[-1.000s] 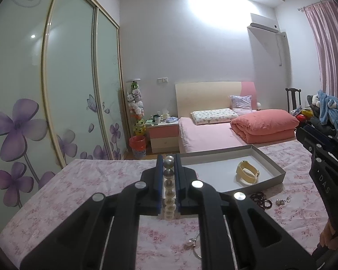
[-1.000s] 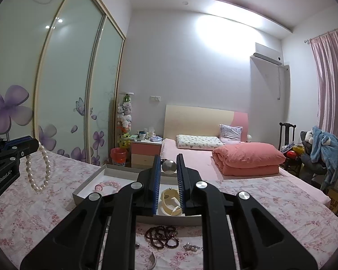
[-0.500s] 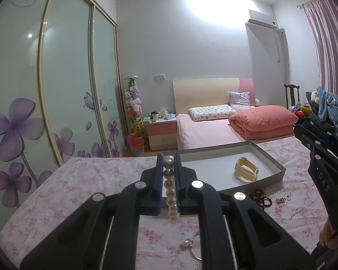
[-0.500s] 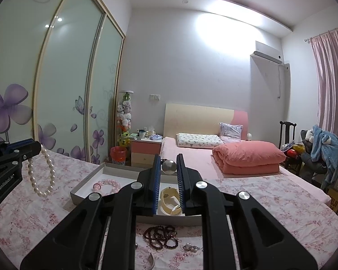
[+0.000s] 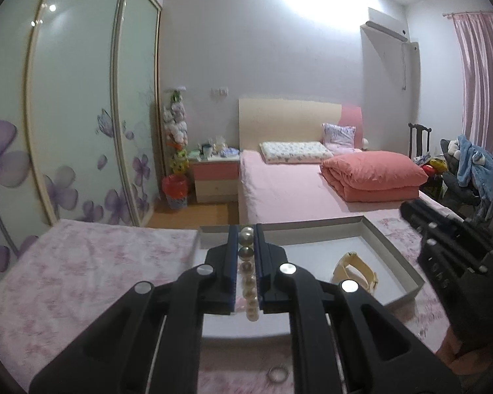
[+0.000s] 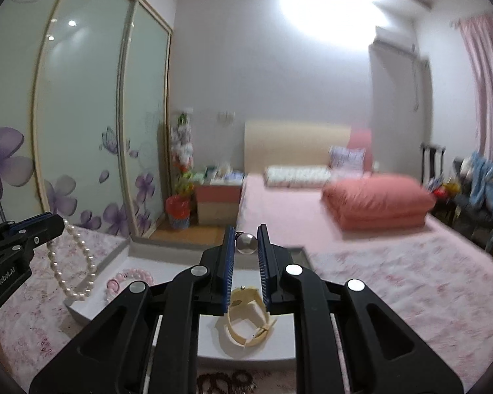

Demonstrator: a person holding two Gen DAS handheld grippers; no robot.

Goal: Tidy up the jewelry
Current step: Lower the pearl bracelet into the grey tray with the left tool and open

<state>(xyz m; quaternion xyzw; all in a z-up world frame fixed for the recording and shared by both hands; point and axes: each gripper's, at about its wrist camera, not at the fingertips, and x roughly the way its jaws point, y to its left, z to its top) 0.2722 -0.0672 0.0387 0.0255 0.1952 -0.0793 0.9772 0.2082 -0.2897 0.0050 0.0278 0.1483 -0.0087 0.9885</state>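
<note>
One pink floral cloth [image 5: 82, 262] under grey tray [image 5: 394, 256]; bed [image 5: 279, 190] behind.

The right gripper [image 6: 246, 246] pinches a round silvery bead [image 6: 246, 243] between its blue-padded tips, above a shallow grey tray [image 6: 82, 310]. Below the tips, a cream watch [image 6: 246, 325] lies in the tray; to their lower left, a pink bead bracelet [image 6: 128, 280]. Far left, the left gripper [image 6: 54, 225] dangles a pearl necklace [image 6: 74, 262] over the tray's left edge. Nearest the camera, dark beads [image 6: 225, 382], probably a bracelet, lie blurred on the floral cloth [image 6: 394, 292].
</note>
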